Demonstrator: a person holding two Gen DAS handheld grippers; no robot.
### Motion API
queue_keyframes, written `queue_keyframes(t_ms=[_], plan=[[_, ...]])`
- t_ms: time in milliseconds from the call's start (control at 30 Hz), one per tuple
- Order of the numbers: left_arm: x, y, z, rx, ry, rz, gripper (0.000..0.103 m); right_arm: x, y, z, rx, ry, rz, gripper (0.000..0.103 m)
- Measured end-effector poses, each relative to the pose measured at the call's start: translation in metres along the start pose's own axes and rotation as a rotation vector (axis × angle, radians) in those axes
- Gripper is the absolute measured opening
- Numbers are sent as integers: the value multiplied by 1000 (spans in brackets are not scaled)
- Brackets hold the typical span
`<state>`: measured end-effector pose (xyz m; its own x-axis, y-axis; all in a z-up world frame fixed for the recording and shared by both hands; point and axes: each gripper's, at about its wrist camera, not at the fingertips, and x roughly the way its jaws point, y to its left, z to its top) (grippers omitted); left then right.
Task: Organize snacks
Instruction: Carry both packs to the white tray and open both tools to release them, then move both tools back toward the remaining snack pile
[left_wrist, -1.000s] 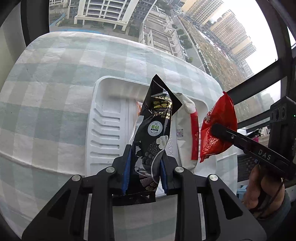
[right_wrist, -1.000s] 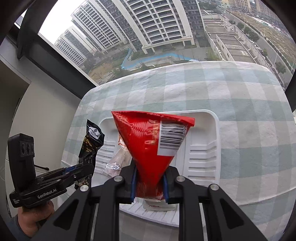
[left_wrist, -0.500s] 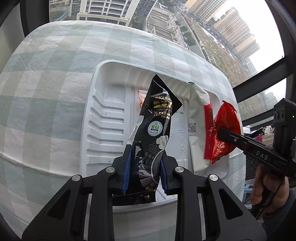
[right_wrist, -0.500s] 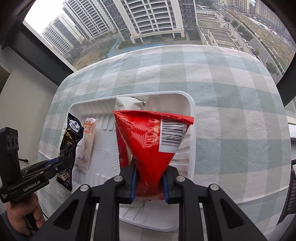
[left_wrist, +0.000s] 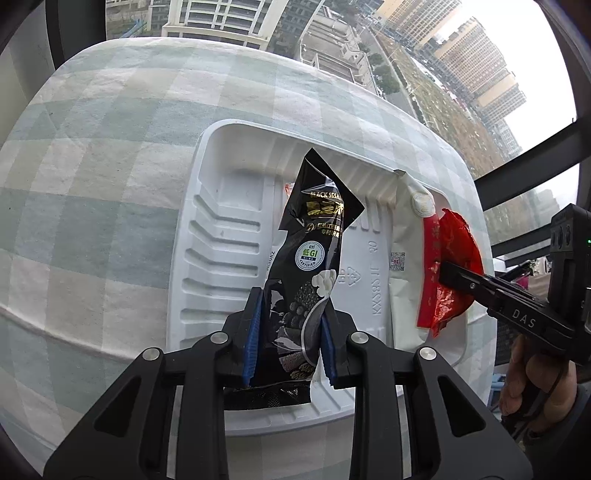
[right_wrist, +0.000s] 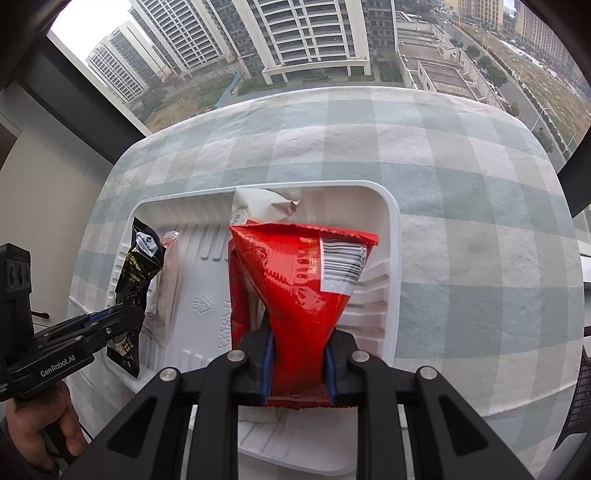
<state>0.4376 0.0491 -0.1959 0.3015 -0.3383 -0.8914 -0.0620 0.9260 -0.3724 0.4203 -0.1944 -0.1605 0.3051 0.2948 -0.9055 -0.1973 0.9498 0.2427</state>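
Black sesame snack packet (left_wrist: 314, 266): I have it clamped at its lower end between the blue pads of my left gripper (left_wrist: 290, 343), packet standing upright and slightly creased, its top corner over the middle of the white plastic tray (left_wrist: 207, 266). I cannot tell whether its bottom edge touches the tray floor. Red snack bag (right_wrist: 295, 295): pinched at its narrow lower end by my right gripper (right_wrist: 298, 363), jaws closed onto the foil, the bag fanning out wide above them with the barcode label on its upper right. It hangs over the right half of the tray. Under and behind the red bag lies a white packet with a red stripe (left_wrist: 410, 266), flat in the tray along its right side; its crumpled top shows past the red bag in the right wrist view. A clear-wrapped snack with an orange end (right_wrist: 168, 280) lies in the tray just beside the black packet, partly hidden by it. The tray sits on a tablecloth of pale green and white checks (left_wrist: 96, 206). Each wrist view catches the other gripper from the side, with the holding hand (right_wrist: 40, 424) below it. Beyond the table edge, a window (right_wrist: 295, 40) with tall buildings.
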Motion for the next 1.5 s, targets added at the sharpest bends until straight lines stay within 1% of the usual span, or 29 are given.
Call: queue_keyframes(t_ms=[100, 167, 200, 233, 267, 367, 533, 600, 667, 767, 833, 933, 1033, 1100, 1200, 1333, 1500], plan=[[2, 2, 1, 3, 11, 3, 26, 2, -3, 0, 13, 5, 16, 26], [4, 1, 1, 11, 20, -4, 30, 2, -4, 0, 19, 7, 30, 28], [5, 1, 1, 18, 24, -10, 34, 3, -5, 0, 23, 9, 33, 28], [5, -1, 1, 26, 21, -7, 48, 3, -6, 0, 28, 10, 34, 28], [3, -1, 1, 29, 12, -3, 57, 3, -6, 0, 29, 11, 33, 29], [2, 2, 1, 14, 5, -8, 70, 3, -6, 0, 23, 12, 33, 31], [0, 1, 2, 24, 0, -13, 74, 5, -6, -1, 27, 14, 30, 36], [-1, 0, 2, 29, -6, -12, 78, 3, -6, -1, 28, 9, 23, 45], [-2, -1, 2, 32, -10, -11, 86, 2, -5, 0, 24, 3, 16, 49], [-7, -2, 2, 31, -24, -11, 92, -4, -5, 0, 18, -16, 3, 64], [-11, -3, 2, 33, -30, -12, 99, -9, -6, 1, 15, -28, 3, 65], [-17, -3, -1, 37, -38, -16, 99, -14, -7, 0, 17, -40, -5, 67], [-24, -5, -4, 45, -57, -9, 102, -21, -10, -2, 28, -52, 1, 69], [-31, -6, -6, 52, -73, -6, 102, -26, -11, -5, 36, -67, 11, 76], [-43, -9, -11, 58, -93, -2, 102, -39, -12, -11, 61, -102, 39, 81], [-62, -14, -23, 88, -131, 14, 102, -57, -10, -25, 85, -132, 54, 82], [-86, -16, -47, 113, -159, 48, 102, -81, -7, -55, 108, -161, 69, 84]])
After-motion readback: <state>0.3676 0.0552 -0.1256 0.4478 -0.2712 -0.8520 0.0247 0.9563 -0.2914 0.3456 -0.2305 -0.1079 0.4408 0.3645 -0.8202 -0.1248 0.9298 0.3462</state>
